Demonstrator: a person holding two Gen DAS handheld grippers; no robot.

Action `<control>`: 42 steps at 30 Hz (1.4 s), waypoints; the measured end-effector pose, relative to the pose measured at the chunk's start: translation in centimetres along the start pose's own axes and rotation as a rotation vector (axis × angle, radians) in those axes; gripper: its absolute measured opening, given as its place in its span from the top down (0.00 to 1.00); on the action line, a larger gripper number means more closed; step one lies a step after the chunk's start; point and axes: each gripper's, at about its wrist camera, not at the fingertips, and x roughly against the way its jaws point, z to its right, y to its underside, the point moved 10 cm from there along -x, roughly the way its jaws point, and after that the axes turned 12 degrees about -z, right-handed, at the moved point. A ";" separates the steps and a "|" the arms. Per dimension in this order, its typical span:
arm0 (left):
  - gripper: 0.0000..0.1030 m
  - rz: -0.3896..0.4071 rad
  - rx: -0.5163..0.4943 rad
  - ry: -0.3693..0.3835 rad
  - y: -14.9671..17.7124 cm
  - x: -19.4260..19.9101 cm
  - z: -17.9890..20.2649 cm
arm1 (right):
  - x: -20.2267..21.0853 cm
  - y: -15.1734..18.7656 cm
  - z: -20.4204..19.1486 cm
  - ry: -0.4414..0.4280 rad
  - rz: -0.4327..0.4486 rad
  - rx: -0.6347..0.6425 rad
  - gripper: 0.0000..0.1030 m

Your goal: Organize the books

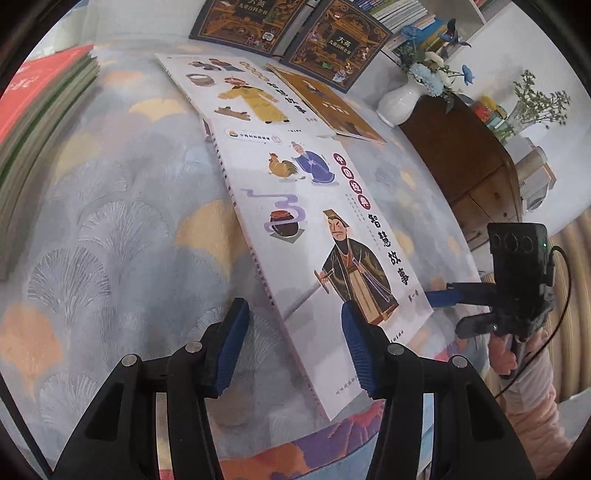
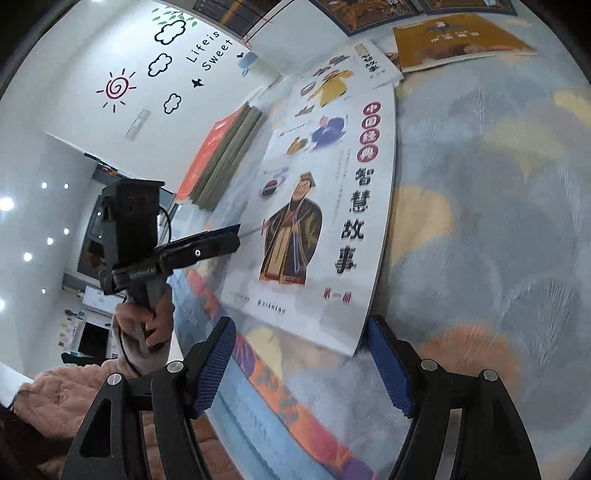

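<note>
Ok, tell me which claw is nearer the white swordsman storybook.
Left, narrowly. The left claw straddles the near corner of the white swordsman storybook, one pad over the cover. The right claw sits open just off the opposite edge, tips short of it.

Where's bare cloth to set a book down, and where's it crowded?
Free: patterned cloth between the red-topped book stack and the white picture book; also cloth to that book's right. Crowded: far edge, where the ochre book and dark ornate books overlap.
</note>
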 end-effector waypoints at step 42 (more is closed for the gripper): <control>0.72 0.035 0.029 -0.074 -3.9 -0.7 -2.0 | 0.5 -7.5 4.1 -0.007 0.177 -0.130 0.88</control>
